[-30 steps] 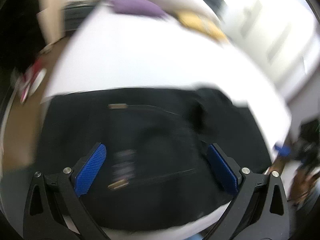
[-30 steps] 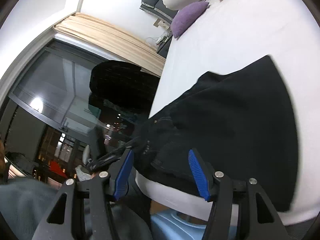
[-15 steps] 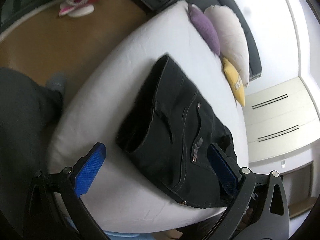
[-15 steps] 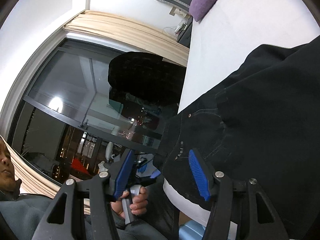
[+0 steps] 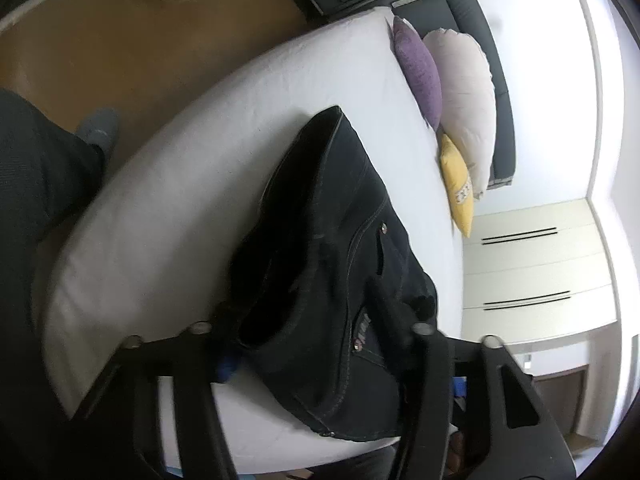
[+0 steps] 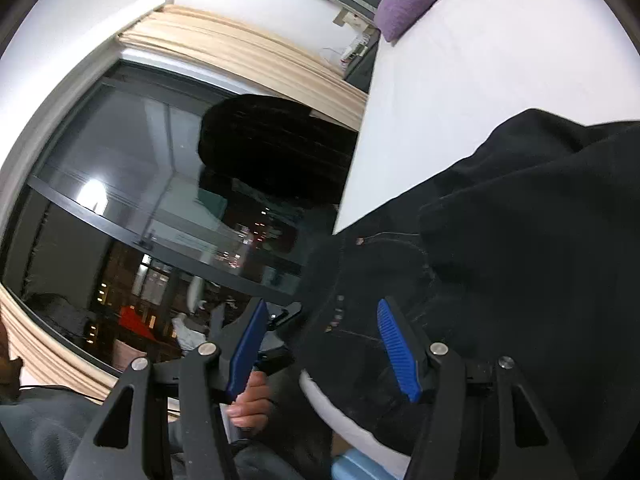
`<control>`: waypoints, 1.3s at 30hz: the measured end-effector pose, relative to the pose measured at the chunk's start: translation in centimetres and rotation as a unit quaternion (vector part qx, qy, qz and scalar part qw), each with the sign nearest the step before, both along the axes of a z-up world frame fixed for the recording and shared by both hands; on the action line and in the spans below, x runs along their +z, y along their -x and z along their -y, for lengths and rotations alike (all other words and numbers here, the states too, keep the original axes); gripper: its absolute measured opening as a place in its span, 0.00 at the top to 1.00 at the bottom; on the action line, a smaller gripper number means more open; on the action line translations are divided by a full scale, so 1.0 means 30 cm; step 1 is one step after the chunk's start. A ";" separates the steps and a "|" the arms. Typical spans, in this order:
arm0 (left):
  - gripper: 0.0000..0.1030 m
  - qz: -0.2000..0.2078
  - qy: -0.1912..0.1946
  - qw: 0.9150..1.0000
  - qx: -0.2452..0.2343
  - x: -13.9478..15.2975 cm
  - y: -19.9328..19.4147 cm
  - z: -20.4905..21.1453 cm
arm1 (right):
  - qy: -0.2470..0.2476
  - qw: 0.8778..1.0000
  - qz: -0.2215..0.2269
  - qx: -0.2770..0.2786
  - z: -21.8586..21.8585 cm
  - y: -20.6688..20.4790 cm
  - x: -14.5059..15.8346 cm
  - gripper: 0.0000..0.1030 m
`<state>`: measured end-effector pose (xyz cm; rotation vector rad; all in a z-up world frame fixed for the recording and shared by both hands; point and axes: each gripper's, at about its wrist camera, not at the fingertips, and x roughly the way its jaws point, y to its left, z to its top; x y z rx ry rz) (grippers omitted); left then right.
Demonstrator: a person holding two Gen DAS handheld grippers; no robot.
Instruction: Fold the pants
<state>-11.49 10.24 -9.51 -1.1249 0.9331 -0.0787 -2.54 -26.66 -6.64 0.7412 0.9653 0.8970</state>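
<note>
White bed (image 5: 208,152) holds black pants (image 5: 344,248); left claw (image 5: 304,340) pinches them; right claw (image 6: 320,344) spread.

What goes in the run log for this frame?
stage: grasp | left gripper: shut on pants waistband | right gripper: open beside waistband | pants on bed

Black pants (image 5: 340,248) with pale stitching, white bed (image 5: 200,168), purple (image 5: 418,68), yellow, perhaps off-white pillows, blue-padded right tool (image 6: 320,344).
</note>
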 end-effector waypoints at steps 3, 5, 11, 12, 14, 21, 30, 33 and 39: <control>0.71 -0.008 0.027 1.000 -0.006 -0.023 -0.020 0.010 | 0.025 1.000 -0.002 0.008 -0.015 -0.024 -0.004 0.40; 0.76 -0.006 0.030 1.000 -0.007 -0.014 -0.032 0.012 | 0.055 0.998 -0.003 0.016 -0.034 -0.045 -0.012 0.40; 0.85 0.039 -0.017 0.999 -0.032 0.151 -0.097 0.072 | 0.190 0.980 -0.051 0.037 -0.075 -0.107 -0.168 0.47; 0.85 0.051 -0.029 0.997 -0.040 0.193 -0.113 0.095 | 0.187 0.981 -0.038 0.037 -0.075 -0.102 -0.167 0.47; 0.86 0.071 -0.051 0.995 -0.053 0.264 -0.130 0.135 | 0.183 0.982 -0.029 0.024 -0.073 -0.096 -0.175 0.47; 0.86 0.134 -0.163 0.968 -0.139 0.500 -0.228 0.444 | 0.096 0.993 -0.069 -0.022 0.043 -0.110 -0.125 0.33; 0.85 0.200 -0.268 0.886 -0.322 0.606 -0.320 1.139 | 0.000 0.995 -0.046 -0.084 0.419 -0.073 0.032 0.13; 0.85 0.197 -0.283 0.859 -0.377 0.552 -0.338 1.360 | 0.012 0.993 -0.047 -0.105 0.517 -0.060 0.013 0.13; 0.85 0.182 -0.361 0.789 -0.462 0.332 -0.346 1.702 | -0.027 0.979 -0.087 -0.183 0.763 -0.012 -0.107 0.12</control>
